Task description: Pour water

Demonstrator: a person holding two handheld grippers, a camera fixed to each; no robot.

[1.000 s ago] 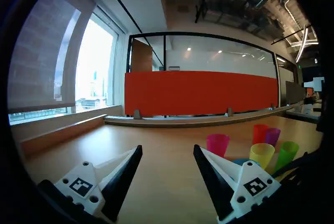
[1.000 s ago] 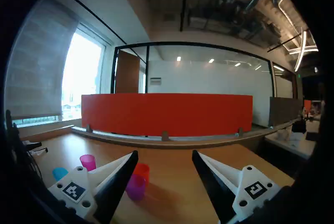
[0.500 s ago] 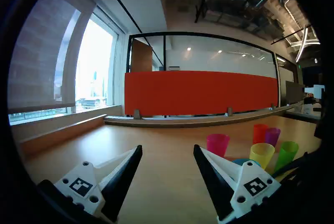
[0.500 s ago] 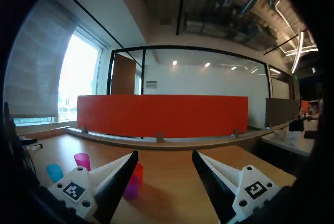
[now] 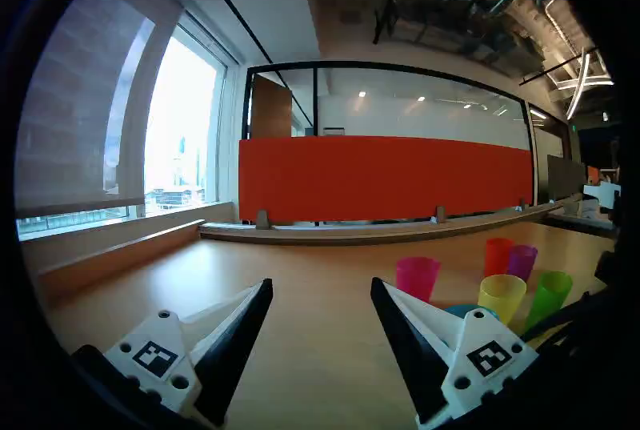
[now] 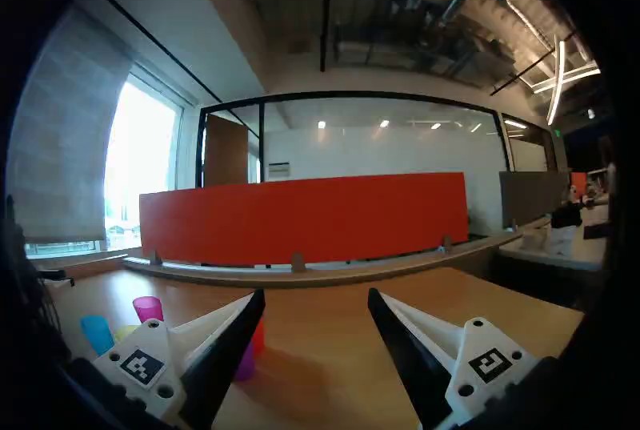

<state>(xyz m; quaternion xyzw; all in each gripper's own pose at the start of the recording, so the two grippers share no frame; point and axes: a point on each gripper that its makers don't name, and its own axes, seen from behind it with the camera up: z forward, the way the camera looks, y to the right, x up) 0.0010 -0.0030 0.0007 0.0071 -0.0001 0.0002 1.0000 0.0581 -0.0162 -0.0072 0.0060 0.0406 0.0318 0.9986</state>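
Note:
Several coloured plastic cups stand on the wooden table (image 5: 240, 258) to the right of my left gripper (image 5: 320, 284): a pink cup (image 5: 418, 276), a red cup (image 5: 497, 255), a purple cup (image 5: 522, 260), a yellow cup (image 5: 502, 298) and a green cup (image 5: 550, 295). A blue cup (image 5: 462, 311) peeks over its right finger. That gripper is open and holds nothing. My right gripper (image 6: 315, 295) is open too, with a pink cup (image 6: 147, 307), a blue cup (image 6: 96, 332) and a purple cup (image 6: 246, 363) at its left, partly behind the left finger.
An orange partition (image 5: 384, 178) runs along the table's far edge. A bright window (image 5: 180, 134) and a sill lie to the left. Another desk (image 6: 560, 246) with items on it stands at the far right.
The right gripper view has tilted upward and rolled a little, so the cups sit lower and further left behind its left finger. The left gripper has stayed still.

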